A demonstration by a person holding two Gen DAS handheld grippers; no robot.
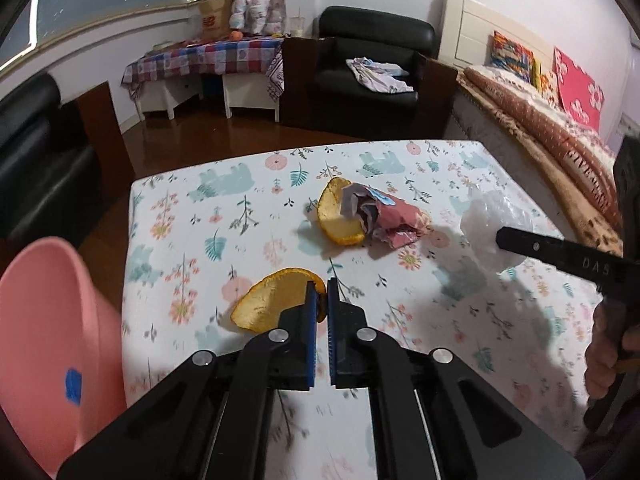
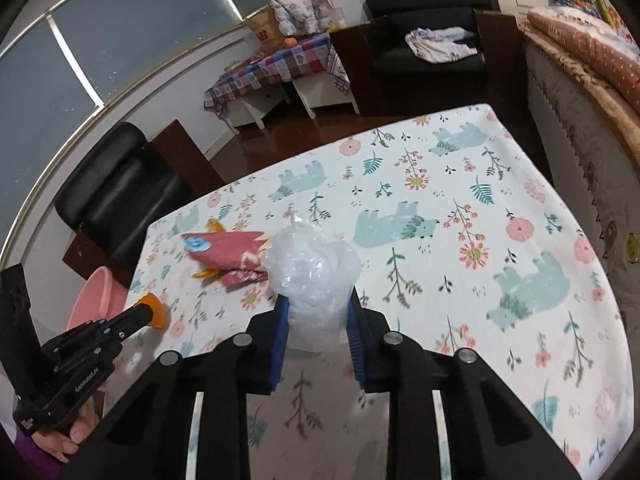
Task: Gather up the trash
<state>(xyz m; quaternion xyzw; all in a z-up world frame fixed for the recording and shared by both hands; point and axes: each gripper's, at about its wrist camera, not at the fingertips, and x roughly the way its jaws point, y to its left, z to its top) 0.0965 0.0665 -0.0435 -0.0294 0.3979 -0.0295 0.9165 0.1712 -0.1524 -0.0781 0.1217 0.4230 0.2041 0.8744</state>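
My left gripper (image 1: 322, 294) is shut on the edge of a curved orange peel (image 1: 268, 300), held low over the floral tablecloth (image 1: 224, 216). My right gripper (image 2: 318, 308) is shut on a crumpled wad of clear plastic (image 2: 312, 268), which fills the gap between its blue pads. In the left wrist view that plastic wad (image 1: 492, 216) shows at the right, at the right gripper's tip. A second orange peel (image 1: 336, 216) lies mid-table against a crumpled red paper wrapper (image 1: 396, 220). In the right wrist view the wrapper (image 2: 224, 248) lies just left of the plastic.
A pink bin (image 1: 44, 340) stands off the table's left edge, below the tabletop. Black armchairs (image 1: 368, 64) stand beyond the table and to the left. A bed (image 1: 560, 132) runs along the right side. A hand (image 1: 604, 352) grips the right tool.
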